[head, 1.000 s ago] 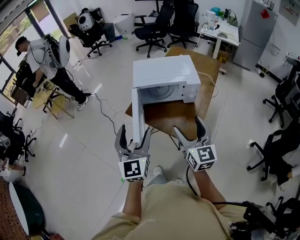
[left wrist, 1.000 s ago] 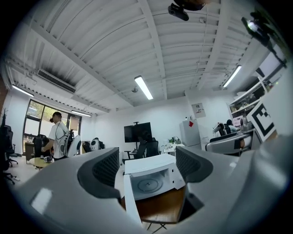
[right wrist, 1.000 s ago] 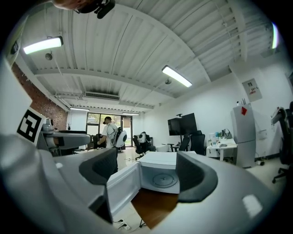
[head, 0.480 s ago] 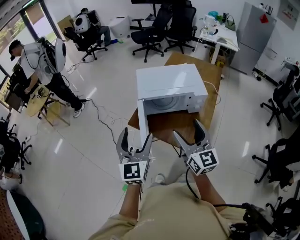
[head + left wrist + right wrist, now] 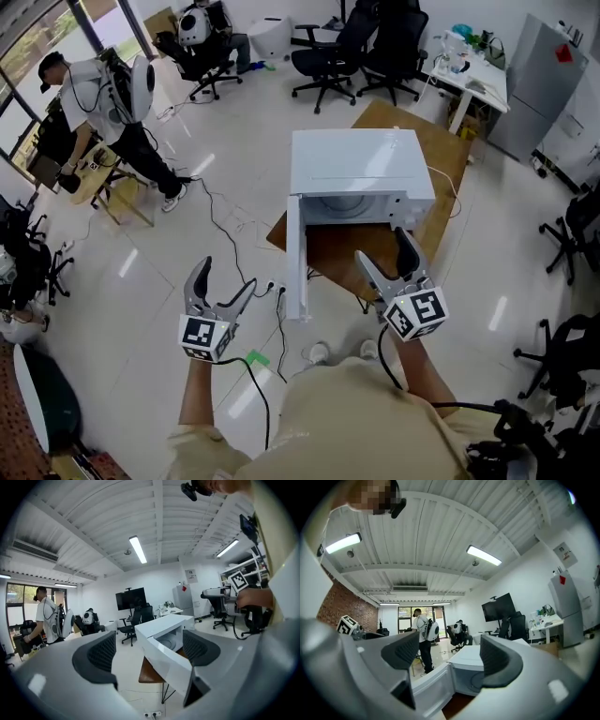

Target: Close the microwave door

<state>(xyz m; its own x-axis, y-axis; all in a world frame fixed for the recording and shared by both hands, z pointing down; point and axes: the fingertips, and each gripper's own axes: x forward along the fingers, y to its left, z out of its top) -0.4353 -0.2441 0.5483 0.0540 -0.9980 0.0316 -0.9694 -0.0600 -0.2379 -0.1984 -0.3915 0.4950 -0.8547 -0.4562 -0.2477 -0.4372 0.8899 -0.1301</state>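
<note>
The white microwave [image 5: 361,167] stands on a wooden table [image 5: 339,251]. Its door [image 5: 296,258] hangs wide open and sticks out past the table's near edge. My left gripper [image 5: 225,278] hovers over the floor to the left of the door, apart from it. Its jaws are open, have just been opening further, and hold nothing. My right gripper [image 5: 384,247] is open and empty over the table in front of the oven's cavity. The left gripper view shows the door [image 5: 174,667] and microwave [image 5: 161,629] ahead between the jaws. The right gripper view shows the microwave [image 5: 471,665] and door [image 5: 425,693].
A person with a backpack [image 5: 108,98] stands at the far left. Cables and a power strip [image 5: 274,287] lie on the floor by the table. Office chairs [image 5: 328,52] stand behind it, a desk [image 5: 469,75] and a grey cabinet [image 5: 544,89] at the back right.
My left gripper has swung left, from the door's near edge out over the floor beside it, and opened a little wider. The right gripper has shifted slightly forward over the table.
</note>
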